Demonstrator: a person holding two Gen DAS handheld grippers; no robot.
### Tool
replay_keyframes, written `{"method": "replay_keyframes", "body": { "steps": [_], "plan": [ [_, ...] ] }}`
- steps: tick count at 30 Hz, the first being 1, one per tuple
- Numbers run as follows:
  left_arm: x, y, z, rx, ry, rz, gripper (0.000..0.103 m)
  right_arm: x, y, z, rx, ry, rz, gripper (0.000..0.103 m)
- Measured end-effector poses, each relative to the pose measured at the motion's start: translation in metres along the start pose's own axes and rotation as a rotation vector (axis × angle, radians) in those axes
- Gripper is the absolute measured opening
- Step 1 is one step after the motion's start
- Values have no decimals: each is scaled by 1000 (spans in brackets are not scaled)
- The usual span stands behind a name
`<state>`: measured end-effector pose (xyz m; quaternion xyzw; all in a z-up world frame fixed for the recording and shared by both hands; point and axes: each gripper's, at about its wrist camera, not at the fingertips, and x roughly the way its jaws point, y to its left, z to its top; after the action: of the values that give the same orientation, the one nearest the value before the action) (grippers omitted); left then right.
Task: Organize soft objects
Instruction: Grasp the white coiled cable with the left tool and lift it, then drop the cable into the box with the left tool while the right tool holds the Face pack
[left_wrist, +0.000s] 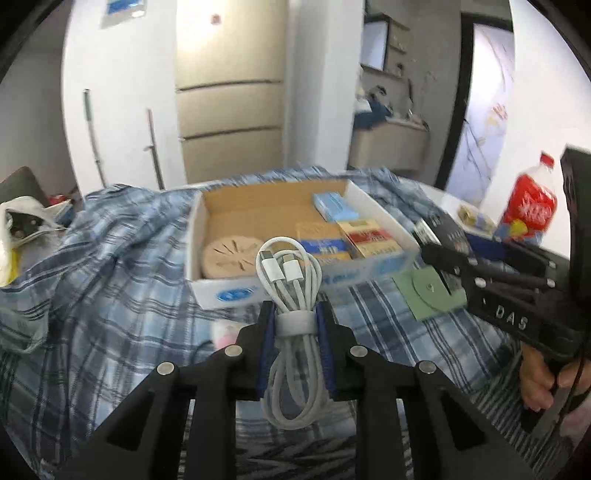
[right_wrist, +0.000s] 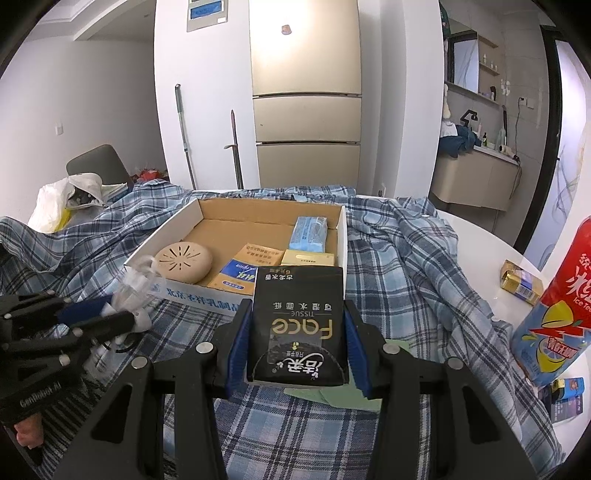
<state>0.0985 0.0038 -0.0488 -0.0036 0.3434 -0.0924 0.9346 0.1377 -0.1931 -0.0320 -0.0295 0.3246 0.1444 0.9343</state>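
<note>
My left gripper (left_wrist: 295, 325) had its jaws pinching a coiled white charging cable (left_wrist: 291, 295) at its grey strap, the two plugs standing upright above the blue pads (left_wrist: 266, 347) and the lower loops hanging between the fingers. My right gripper (right_wrist: 297, 343) had its jaws pressed against the sides of a black tissue pack (right_wrist: 298, 325); upside down to my camera, it read "Face" and "TISSUE" in gold, with white Chinese characters that I could not make out fully. The pack hung just in front of the near wall of an open cardboard box (right_wrist: 184, 295), whose white outer face carried blue Chinese print.

Inside the box lay a round beige disc with slits (right_wrist: 183, 264), a yellow and blue packet (right_wrist: 236, 278), a tan packet (right_wrist: 260, 254), a cream packet (right_wrist: 308, 257) and a light blue pack (right_wrist: 309, 230) towards the far right corner. From the left wrist, a red and cream carton (left_wrist: 369, 238) showed there too, its lettering blurred.

The box sat on a blue plaid cloth (right_wrist: 399, 273) spread over the counter (right_wrist: 480, 240). To the right stood a red bottle (right_wrist: 557, 317) marked "Ice Tea", with a small gold packet (right_wrist: 521, 282) beyond it. A green sheet (left_wrist: 428, 291) lay on the cloth under my right gripper, whose black body read "DAS".
</note>
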Motion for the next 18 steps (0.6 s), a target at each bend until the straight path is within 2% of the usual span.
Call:
{"method": "replay_keyframes", "body": {
  "steps": [5,8,13,18],
  "plan": [
    [-13,-2,6,21,-41,6,23,-7,2,3,-12,-24,7,45],
    [-30,-7,16,64,-113,50,23,-18,-3,9,4,-54,-2,46],
    [-58,-2,49,49,-201,62,23,-38,-14,27,64,-107,-5,46],
    [-76,-11,89,92,-248,115,23,-66,-20,48,56,-177,-17,45]
  ]
}}
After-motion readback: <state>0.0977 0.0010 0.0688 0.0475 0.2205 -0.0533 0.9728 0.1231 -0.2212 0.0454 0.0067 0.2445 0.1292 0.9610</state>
